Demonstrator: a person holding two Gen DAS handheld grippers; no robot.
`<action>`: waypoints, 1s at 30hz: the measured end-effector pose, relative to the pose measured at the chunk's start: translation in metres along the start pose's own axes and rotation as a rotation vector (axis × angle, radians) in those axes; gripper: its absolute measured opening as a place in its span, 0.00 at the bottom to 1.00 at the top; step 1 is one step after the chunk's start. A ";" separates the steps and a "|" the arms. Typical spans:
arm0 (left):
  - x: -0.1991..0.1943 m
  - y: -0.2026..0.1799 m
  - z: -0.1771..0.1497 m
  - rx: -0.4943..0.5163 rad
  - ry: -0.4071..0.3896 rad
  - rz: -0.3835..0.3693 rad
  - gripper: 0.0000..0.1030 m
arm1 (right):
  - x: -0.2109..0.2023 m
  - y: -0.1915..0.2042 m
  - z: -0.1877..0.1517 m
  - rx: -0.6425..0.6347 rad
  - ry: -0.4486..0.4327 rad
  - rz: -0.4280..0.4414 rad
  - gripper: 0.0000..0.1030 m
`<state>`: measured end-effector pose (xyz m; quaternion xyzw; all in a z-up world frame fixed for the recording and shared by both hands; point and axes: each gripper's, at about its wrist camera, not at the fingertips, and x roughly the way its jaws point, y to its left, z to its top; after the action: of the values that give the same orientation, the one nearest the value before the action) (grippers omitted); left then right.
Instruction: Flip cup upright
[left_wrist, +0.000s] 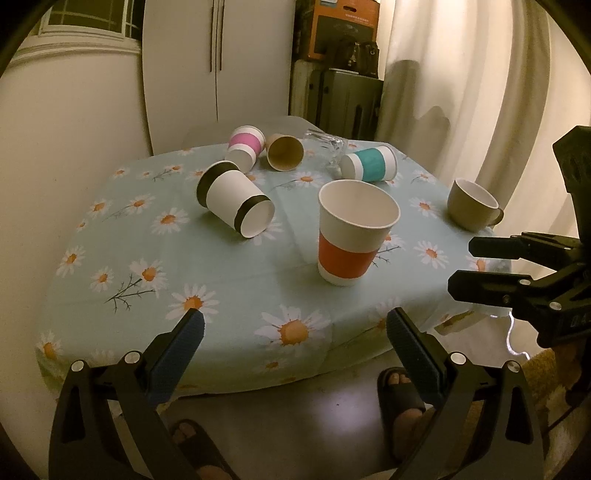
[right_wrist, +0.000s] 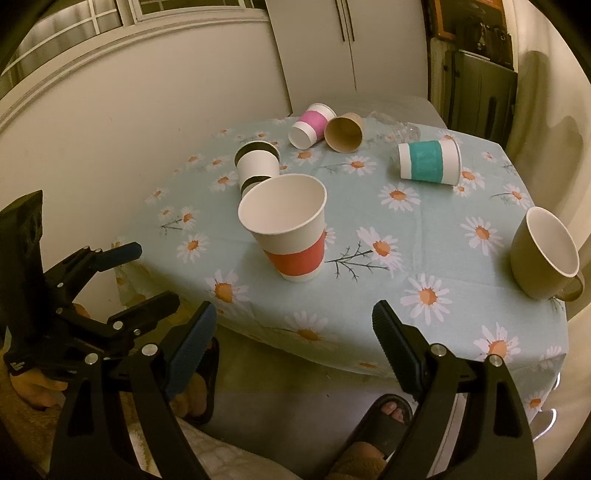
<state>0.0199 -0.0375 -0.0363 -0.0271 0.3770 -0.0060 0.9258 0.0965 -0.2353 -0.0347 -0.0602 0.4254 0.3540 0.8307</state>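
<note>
Paper cup (left_wrist: 349, 236) with orange band is seen standing upright on daisy-print tablecloth (left_wrist: 229, 280); left gripper (left_wrist: 295, 332) and right gripper (right_wrist: 293, 323) are being held apart, empty.

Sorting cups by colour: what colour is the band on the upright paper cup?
Orange-red band on the upright paper cup, clearest in the left wrist view.

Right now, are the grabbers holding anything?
Left gripper: open, holding nothing.
Right gripper: open, holding nothing.
</note>
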 end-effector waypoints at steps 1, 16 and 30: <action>0.000 0.000 0.000 0.000 0.000 0.000 0.93 | 0.000 0.000 0.000 -0.001 0.000 -0.001 0.83; 0.000 -0.003 -0.002 0.014 0.005 -0.010 0.93 | 0.001 0.000 0.000 0.002 0.003 0.000 0.83; 0.000 -0.003 -0.002 0.017 0.005 -0.007 0.93 | 0.002 0.000 0.001 0.001 0.003 0.000 0.83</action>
<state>0.0185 -0.0406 -0.0376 -0.0203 0.3790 -0.0125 0.9251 0.0978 -0.2337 -0.0362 -0.0604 0.4269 0.3539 0.8300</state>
